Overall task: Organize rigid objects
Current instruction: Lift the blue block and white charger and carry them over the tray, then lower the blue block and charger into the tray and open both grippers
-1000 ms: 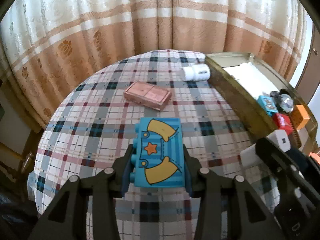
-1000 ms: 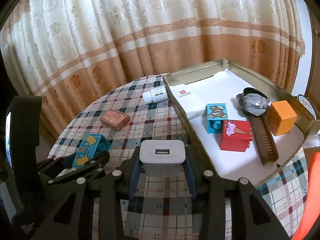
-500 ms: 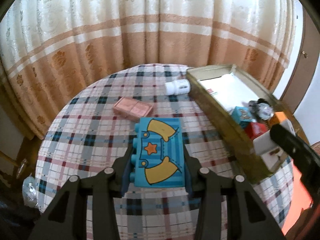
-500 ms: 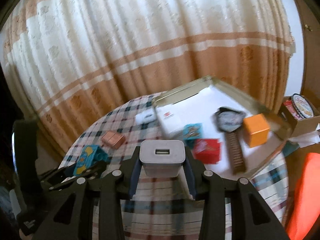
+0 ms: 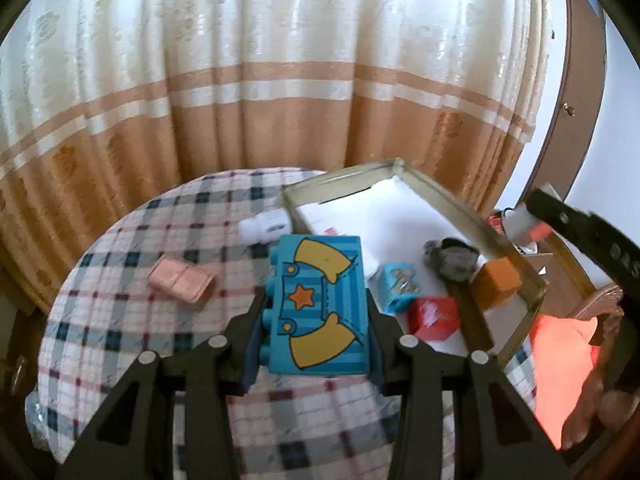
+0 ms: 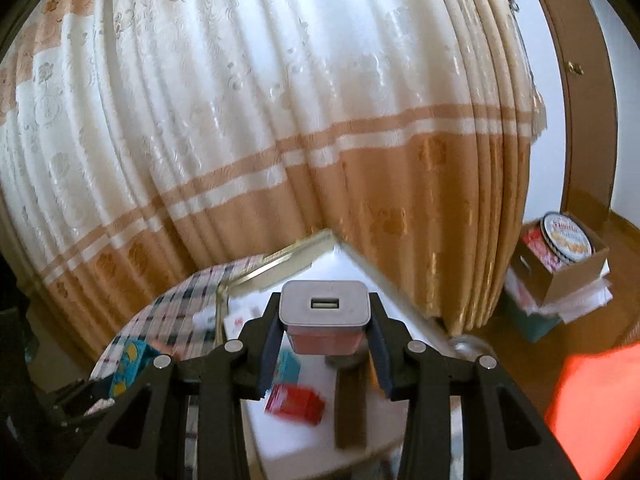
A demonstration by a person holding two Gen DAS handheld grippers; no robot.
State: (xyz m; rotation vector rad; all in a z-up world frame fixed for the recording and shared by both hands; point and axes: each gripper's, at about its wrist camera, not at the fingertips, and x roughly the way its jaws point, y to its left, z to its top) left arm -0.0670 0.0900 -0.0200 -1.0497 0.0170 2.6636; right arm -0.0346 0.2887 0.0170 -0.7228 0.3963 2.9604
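My left gripper [image 5: 316, 320] is shut on a blue toy brick [image 5: 318, 300] with yellow shapes and an orange star, held above the plaid table beside the tray. My right gripper [image 6: 324, 336] is shut on a white USB charger [image 6: 324, 308], held high over the shallow tray [image 6: 280, 256]. The tray [image 5: 448, 196] has a white floor and holds a small blue brick [image 5: 400, 286], a red brick [image 5: 434, 318], an orange cube [image 5: 496, 282], a grey object [image 5: 452, 258] and a brown comb [image 5: 468, 320]. The right gripper shows at the right edge of the left wrist view [image 5: 524, 222].
A pink flat case [image 5: 182, 282] and a white bottle [image 5: 264, 228] lie on the round plaid table [image 5: 120, 320]. Curtains hang close behind. A cardboard box with a round tin [image 6: 564, 240] sits on the floor at right. An orange-red thing [image 5: 560, 360] lies at lower right.
Both grippers have risen and swung right toward the tray with their objects. The right gripper now tilts up, over the tray's middle. The left gripper's brick now overlaps the tray's near edge.
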